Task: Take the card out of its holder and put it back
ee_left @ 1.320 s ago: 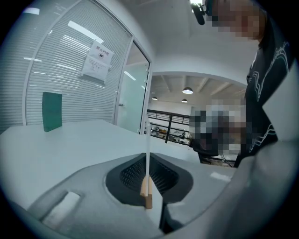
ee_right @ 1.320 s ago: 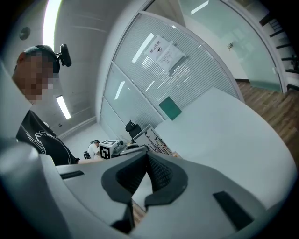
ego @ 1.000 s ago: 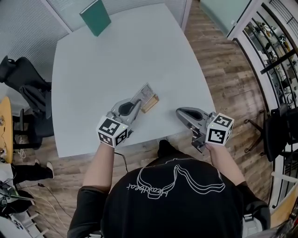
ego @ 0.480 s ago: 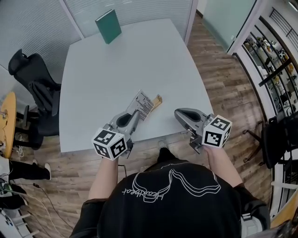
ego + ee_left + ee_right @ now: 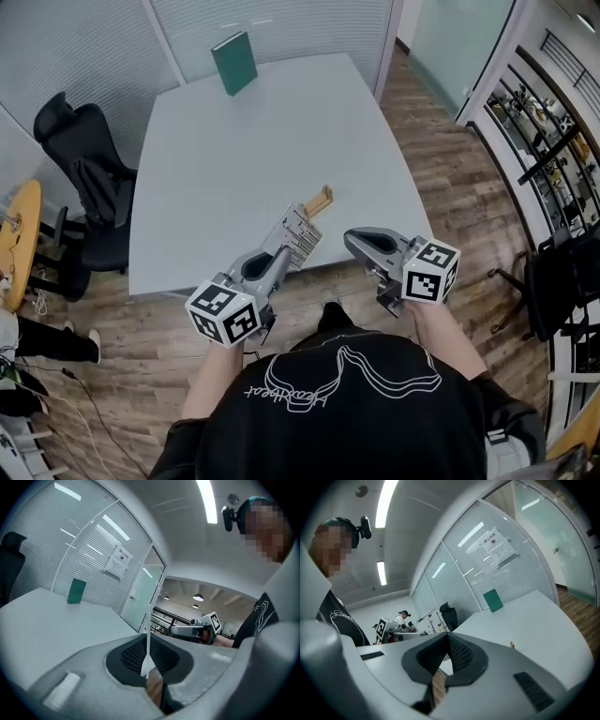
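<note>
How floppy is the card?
Probably fairly stiff: held by one end in the left gripper, the card sticks out flat, with no droop. Likely light too, since edge-on it looks very thin. A hard push might still bend it.

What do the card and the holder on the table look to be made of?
Card: a thin, stiff white sheet with dark print and a matte look. Edge-on it shows as a straight sliver, so it is likely cardstock or thin plastic.
Holder: a small tan, matte block, probably unfinished wood by its colour. It is too small to see any grain.
</note>
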A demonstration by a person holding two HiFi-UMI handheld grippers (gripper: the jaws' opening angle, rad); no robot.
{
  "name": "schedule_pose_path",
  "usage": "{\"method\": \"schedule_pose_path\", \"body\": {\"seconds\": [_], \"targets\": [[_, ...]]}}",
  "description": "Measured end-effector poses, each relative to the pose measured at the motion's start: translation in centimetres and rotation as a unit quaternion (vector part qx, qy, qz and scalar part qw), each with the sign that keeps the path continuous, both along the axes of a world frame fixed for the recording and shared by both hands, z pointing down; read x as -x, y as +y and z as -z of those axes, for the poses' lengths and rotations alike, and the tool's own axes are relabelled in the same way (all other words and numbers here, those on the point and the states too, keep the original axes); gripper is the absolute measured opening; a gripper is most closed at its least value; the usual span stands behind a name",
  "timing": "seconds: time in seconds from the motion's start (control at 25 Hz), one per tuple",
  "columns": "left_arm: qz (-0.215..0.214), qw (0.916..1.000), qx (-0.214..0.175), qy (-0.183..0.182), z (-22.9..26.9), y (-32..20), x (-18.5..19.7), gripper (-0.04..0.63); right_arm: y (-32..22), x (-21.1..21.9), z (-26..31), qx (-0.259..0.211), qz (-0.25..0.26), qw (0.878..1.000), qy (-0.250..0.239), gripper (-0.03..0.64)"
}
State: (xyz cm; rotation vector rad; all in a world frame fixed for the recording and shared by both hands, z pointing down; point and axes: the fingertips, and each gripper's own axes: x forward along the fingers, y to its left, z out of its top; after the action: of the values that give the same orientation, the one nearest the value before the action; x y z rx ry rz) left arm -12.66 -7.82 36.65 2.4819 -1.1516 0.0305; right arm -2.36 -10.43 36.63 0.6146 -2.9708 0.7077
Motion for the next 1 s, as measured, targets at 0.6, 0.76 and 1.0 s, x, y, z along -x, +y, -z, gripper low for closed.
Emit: {"method": "schedule_pose_path", "body": {"seconds": [0.6, 0.76, 1.0], "targets": [[-0.003, 0.9998, -0.018, 0.004, 1.3, 4.7, -0.8, 0.025, 5.1, -0.3, 1.7, 0.006, 0.021, 0.998, -0.052, 0.009], [-0.009, 0.9998, -0.015, 0.005, 1.2, 5.3, -1.1, 0.025, 5.8, -0.6, 1.7, -0.002, 0.018, 0.999, -0.048, 0.009], [-0.01, 0.9999, -0.011, 0.001, 1.7, 3.7, -2.1, 0.025, 4.4, -2.0, 2.1, 0.019, 0.014, 0.997, -0.071, 0.009]]}}
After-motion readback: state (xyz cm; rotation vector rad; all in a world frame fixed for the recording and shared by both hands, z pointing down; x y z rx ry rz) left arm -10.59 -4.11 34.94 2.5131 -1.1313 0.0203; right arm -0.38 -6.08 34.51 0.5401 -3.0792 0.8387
